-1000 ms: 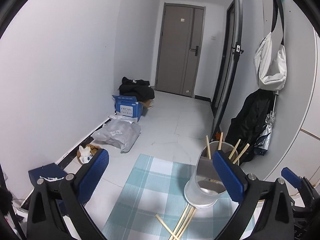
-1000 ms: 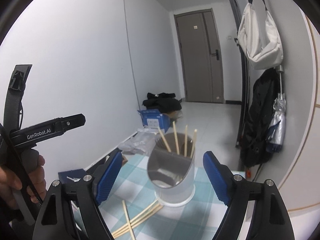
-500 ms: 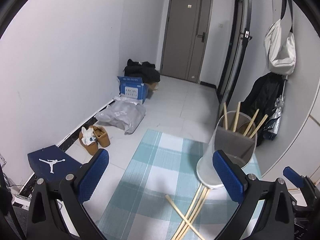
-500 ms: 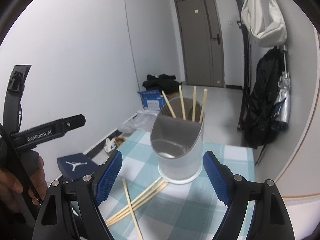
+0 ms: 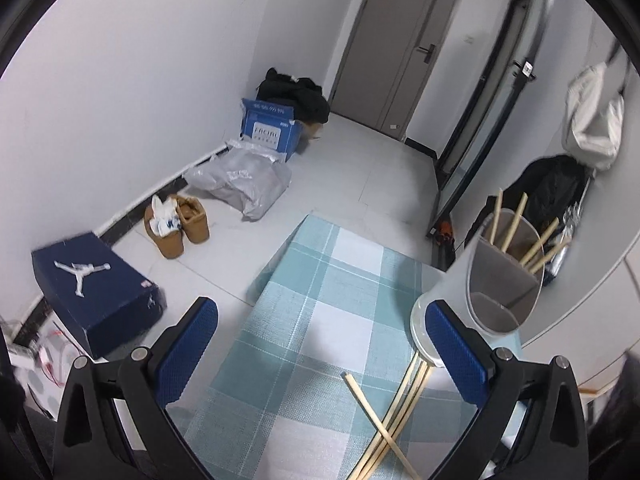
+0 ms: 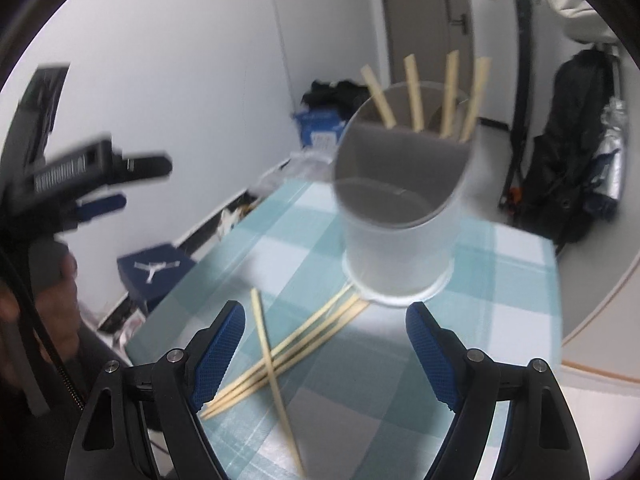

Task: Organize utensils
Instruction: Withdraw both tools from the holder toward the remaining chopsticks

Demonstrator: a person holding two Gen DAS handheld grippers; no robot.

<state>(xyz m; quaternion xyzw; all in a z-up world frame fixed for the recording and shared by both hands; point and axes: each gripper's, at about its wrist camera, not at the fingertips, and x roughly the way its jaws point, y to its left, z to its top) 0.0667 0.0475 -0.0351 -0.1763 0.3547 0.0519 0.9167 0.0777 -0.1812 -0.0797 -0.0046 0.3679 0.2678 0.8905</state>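
I have tipped both spread, empty hand-held grippers, left point(image 5: 320, 356) and right point(image 6: 326, 350), down toward loose pale wooden chopsticks point(image 6: 288, 344) beside the translucent white plastic holder point(image 6: 400, 220), ready to pick one.

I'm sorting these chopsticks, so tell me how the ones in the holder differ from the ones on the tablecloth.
The chopsticks in the holder stand nearly upright, fanned apart; the chopsticks on the tablecloth lie flat, mostly bundled, one crossing over the rest. The first are half hidden inside the white holder; the second lie at its base, fully exposed. Both sets look like pale wood.

Both downward, shared holder point(image 5: 502, 276) point(image 6: 396, 220) (close).
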